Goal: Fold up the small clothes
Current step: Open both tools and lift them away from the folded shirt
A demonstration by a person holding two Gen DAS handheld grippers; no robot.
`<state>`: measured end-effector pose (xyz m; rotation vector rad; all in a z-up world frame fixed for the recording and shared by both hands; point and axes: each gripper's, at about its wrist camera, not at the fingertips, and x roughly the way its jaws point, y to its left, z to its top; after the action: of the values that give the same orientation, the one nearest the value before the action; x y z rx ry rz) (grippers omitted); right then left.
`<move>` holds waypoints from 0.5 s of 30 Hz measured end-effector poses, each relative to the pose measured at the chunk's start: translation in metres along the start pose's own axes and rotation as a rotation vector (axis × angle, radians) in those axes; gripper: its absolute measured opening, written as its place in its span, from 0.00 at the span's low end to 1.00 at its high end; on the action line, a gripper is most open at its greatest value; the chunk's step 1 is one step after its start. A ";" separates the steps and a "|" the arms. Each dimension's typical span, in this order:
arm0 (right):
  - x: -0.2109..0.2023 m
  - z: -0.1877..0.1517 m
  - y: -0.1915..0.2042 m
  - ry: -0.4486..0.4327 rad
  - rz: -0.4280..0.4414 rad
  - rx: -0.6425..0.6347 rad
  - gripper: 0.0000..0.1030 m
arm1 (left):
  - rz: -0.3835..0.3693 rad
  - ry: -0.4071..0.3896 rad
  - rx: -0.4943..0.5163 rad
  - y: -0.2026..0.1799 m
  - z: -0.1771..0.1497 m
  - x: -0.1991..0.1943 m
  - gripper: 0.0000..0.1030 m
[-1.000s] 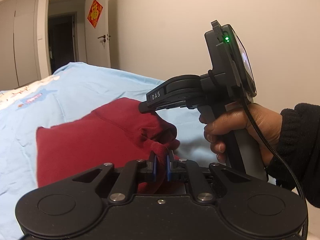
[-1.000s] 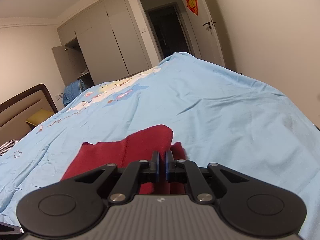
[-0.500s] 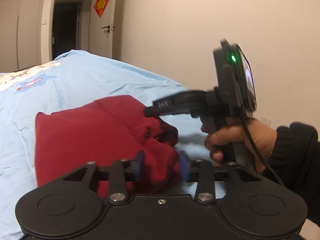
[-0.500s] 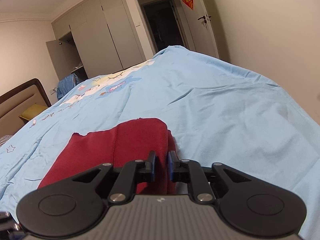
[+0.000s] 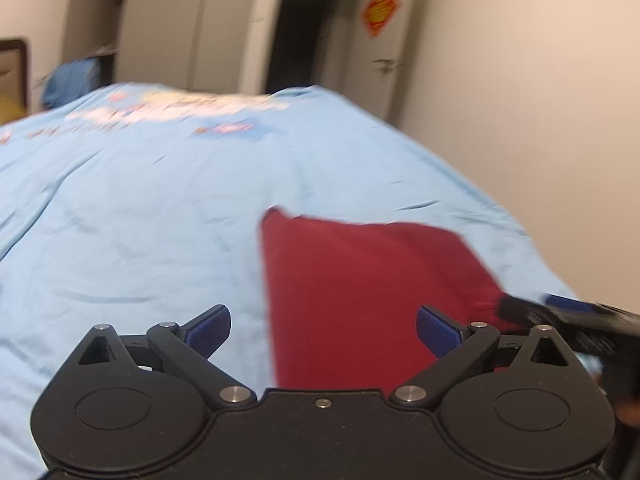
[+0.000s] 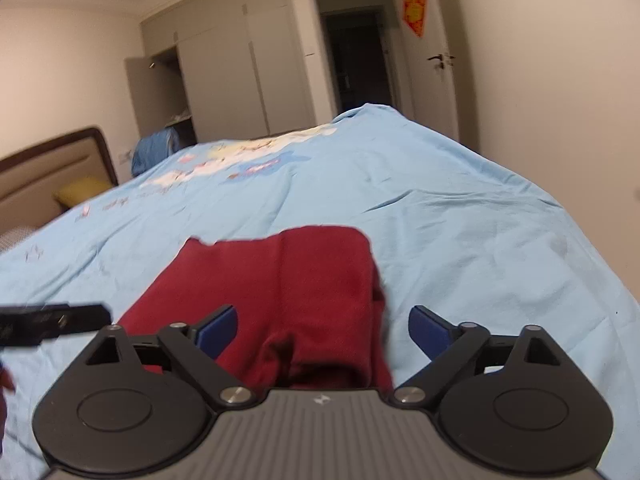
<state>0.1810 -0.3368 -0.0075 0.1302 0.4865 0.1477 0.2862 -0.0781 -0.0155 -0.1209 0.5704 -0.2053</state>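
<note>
My left gripper (image 5: 323,330) has its blue-padded fingers (image 5: 208,328) spread wide apart, with nothing between them. It hovers above the light blue bedsheet with a cartoon print (image 5: 140,220), straddling the left edge of the dark red folded garment (image 5: 372,288). The picture from this side is smeared with blur, so fine creases are hard for me to read.

My right gripper (image 6: 322,330) is spread wide too, its blue pads (image 6: 218,330) clear of the cloth on both sides, gripping nothing. From my right wrist camera the garment (image 6: 280,292) lies flat on the sheet (image 6: 460,220) as a roughly rectangular fold, close to the bed's right edge (the side toward the plain beige wall (image 6: 560,80)). Its near end bunches into soft rolls just under the gripper body, and a thicker folded layer runs along its right side.

In my left view the tip of the right gripper (image 5: 560,312) pokes in from the right, just beside the garment's near right corner. In the right view the dark bar of the left gripper (image 6: 48,322) enters from the left edge, near the cloth's left side.

Beyond the bed stand grey wardrobe doors (image 6: 224,72), a dark open doorway (image 6: 356,56) and a white door bearing a red diamond decoration (image 6: 415,8). A brown-framed padded headboard (image 6: 52,168) sits at the far left.
</note>
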 end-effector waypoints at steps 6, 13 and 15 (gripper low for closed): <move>-0.006 -0.018 0.022 0.050 -0.105 -0.163 0.96 | 0.027 0.098 -0.077 0.025 -0.009 0.012 0.98; -0.005 -0.040 0.011 0.109 -0.141 -0.089 0.98 | 0.009 0.164 -0.109 0.034 -0.032 0.016 0.99; -0.005 -0.044 0.011 0.122 -0.149 -0.086 0.99 | 0.016 0.170 -0.102 0.033 -0.036 0.017 0.99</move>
<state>0.1548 -0.3226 -0.0422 0.0005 0.6081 0.0303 0.2858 -0.0516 -0.0606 -0.1990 0.7507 -0.1723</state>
